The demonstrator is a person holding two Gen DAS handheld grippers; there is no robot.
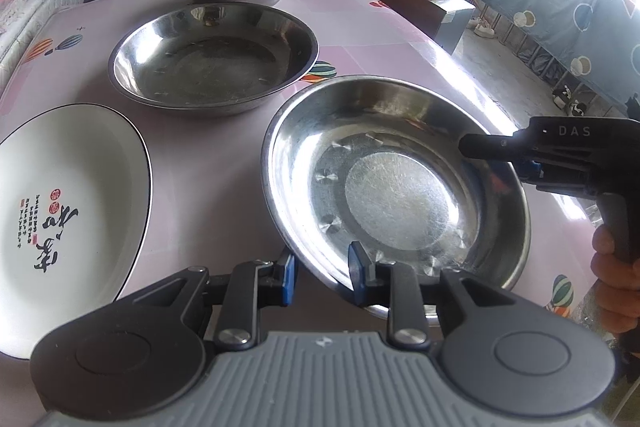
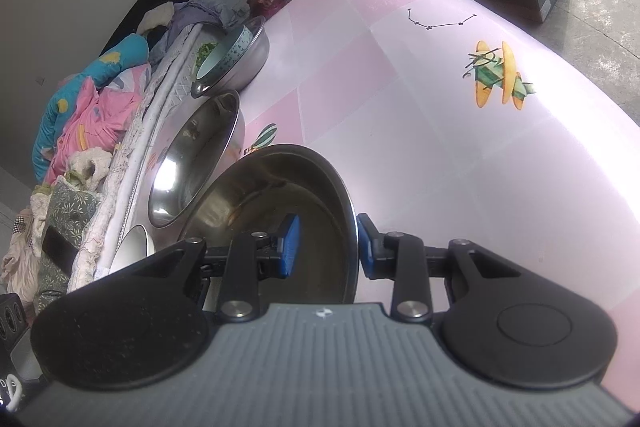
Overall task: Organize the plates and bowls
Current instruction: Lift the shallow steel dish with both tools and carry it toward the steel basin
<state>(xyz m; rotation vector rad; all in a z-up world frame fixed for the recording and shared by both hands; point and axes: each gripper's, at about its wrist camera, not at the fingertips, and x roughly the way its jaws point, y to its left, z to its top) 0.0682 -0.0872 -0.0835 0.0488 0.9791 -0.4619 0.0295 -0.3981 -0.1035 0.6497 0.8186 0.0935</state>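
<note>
The left gripper [image 1: 322, 273] stood with its jaws narrowly parted across the near rim of the steel plate [image 1: 404, 187], pinching it. The right gripper [image 2: 328, 243] clamped the far rim likewise, one pad inside, one outside. The plate sat tilted above the desk [image 1: 208, 163], between the white plate [image 1: 68, 211] and open pink surface to the right; a steel basin [image 1: 212, 55] lay just beyond.

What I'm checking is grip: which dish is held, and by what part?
The tilted steel dish, by its rim: the left gripper grips the near edge, the right gripper the right-hand edge.
</note>
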